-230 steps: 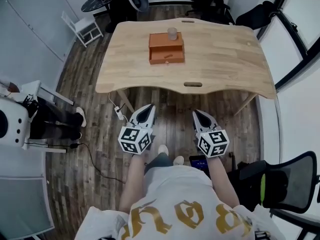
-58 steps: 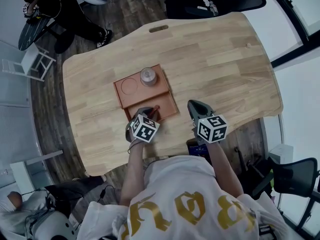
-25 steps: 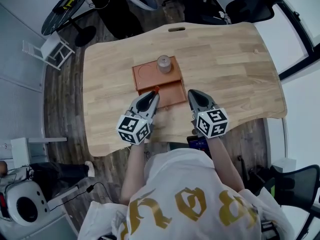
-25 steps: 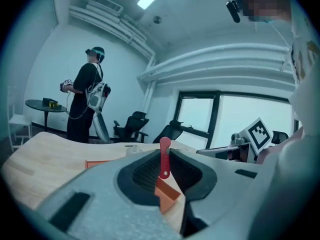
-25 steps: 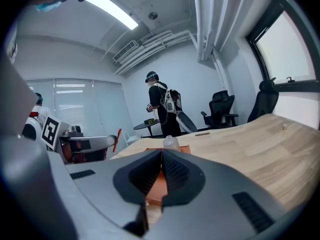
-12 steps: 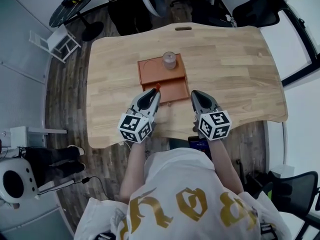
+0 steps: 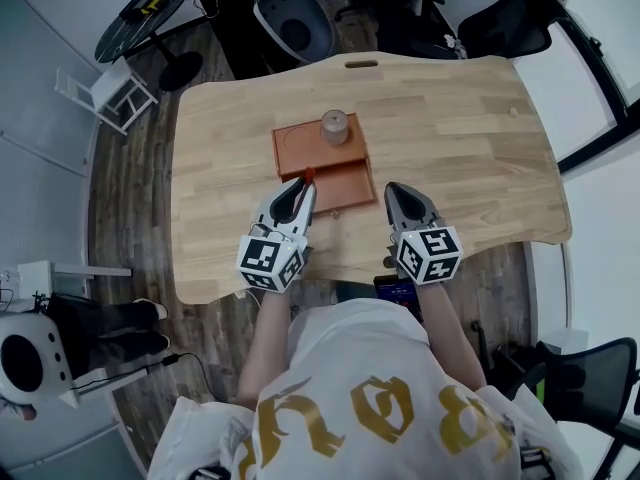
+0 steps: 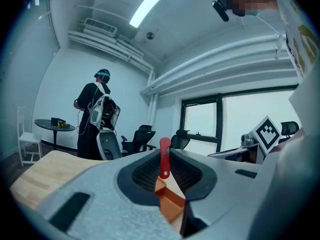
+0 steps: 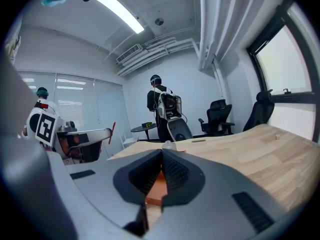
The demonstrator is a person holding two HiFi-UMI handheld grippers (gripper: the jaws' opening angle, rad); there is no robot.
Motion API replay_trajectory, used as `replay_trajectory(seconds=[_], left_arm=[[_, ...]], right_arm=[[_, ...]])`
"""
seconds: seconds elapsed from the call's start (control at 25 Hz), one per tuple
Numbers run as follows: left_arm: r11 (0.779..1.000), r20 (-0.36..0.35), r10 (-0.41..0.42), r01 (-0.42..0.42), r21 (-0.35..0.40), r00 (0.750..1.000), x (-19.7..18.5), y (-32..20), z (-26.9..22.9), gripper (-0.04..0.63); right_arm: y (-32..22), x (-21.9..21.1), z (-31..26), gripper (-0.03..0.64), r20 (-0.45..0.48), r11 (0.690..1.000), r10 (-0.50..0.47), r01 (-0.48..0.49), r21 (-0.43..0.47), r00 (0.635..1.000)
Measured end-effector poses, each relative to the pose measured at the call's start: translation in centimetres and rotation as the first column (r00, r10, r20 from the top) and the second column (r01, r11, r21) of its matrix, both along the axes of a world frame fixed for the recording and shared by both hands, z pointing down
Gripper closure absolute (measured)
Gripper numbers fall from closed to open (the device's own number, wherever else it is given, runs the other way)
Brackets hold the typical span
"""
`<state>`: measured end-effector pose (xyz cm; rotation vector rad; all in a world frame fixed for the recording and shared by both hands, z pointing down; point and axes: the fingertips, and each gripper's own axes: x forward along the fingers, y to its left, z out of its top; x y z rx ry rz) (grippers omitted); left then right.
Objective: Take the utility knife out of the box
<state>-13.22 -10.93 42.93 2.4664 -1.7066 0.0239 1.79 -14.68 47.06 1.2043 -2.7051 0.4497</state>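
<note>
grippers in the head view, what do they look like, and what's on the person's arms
The left gripper and right gripper match: light grey tapered shells, jaws lined with dark ribbed pads. White cubes with black square markers sit at the back: left cube, right cube. No cables show. The person wears a white short-sleeved T-shirt with gold lettering.

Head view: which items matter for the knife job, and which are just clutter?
In the job:
- utility knife, red, clamped in the left tongs
- orange box, drawer open
- right tongs, shut, empty

Lying about:
- cup on the box
- office chair
- white chair
- round side table
</note>
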Motion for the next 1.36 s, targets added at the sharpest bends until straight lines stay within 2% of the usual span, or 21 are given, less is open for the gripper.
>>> replay_trajectory(seconds=[0.44, 1.36], left_arm=[[0.999, 0.004, 0.045, -0.045, -0.018, 0.999, 0.3, -0.9, 0.6, 0.537], [0.996, 0.028, 0.053, -0.051, -0.071, 0.998, 0.3, -2.8, 2.6, 0.537]], right_arm=[[-0.6, -1.0, -0.1, 0.606, -0.020, 1.000, -0.020, 0.020, 0.003, 1.000], [-2.5, -0.7, 1.9, 0.606, -0.044, 0.999, -0.020, 0.018, -0.044, 0.999]])
